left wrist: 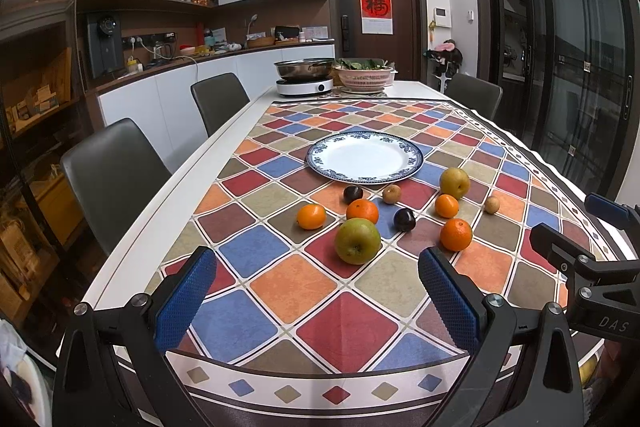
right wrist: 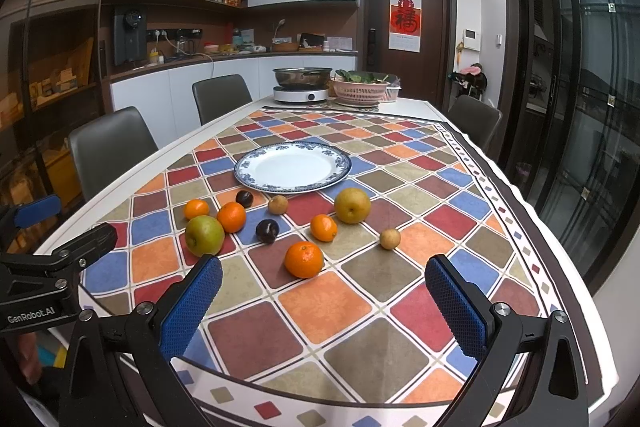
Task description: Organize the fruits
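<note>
Both blue-padded grippers, left [left wrist: 316, 291] and right [right wrist: 324, 299], hover spread and unladen; the blue-rimmed white plate [left wrist: 320, 163] at twelve o'clock is bare, with all ten scattered fruits [left wrist: 357, 240] unsorted.

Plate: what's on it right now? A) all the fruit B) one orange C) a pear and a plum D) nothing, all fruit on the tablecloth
D: the plate shows a bare white centre in both views, while the oranges such as the nearest one, the green pear and the plums sit on the tablecloth in front of it.
</note>
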Tool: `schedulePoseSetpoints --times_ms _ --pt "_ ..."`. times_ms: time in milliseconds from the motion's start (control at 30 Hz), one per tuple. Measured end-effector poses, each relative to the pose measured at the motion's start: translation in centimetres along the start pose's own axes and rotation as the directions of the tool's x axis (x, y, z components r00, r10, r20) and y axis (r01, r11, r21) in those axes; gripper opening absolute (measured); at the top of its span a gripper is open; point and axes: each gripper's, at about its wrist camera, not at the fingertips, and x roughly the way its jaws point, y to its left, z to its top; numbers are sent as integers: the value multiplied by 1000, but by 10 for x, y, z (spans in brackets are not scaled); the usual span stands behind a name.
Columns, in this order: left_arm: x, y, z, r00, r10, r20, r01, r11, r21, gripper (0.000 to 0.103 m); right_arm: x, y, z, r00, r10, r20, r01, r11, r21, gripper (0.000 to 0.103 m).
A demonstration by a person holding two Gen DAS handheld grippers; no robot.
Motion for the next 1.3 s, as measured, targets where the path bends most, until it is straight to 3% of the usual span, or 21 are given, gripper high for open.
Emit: schedulePoseSetpoints --times_ms 1300 --pt "1 5 0 1000 3 -4 -3 1000 -5 103 0 1 1 1000 1 -4 -1 1000 -2 102"
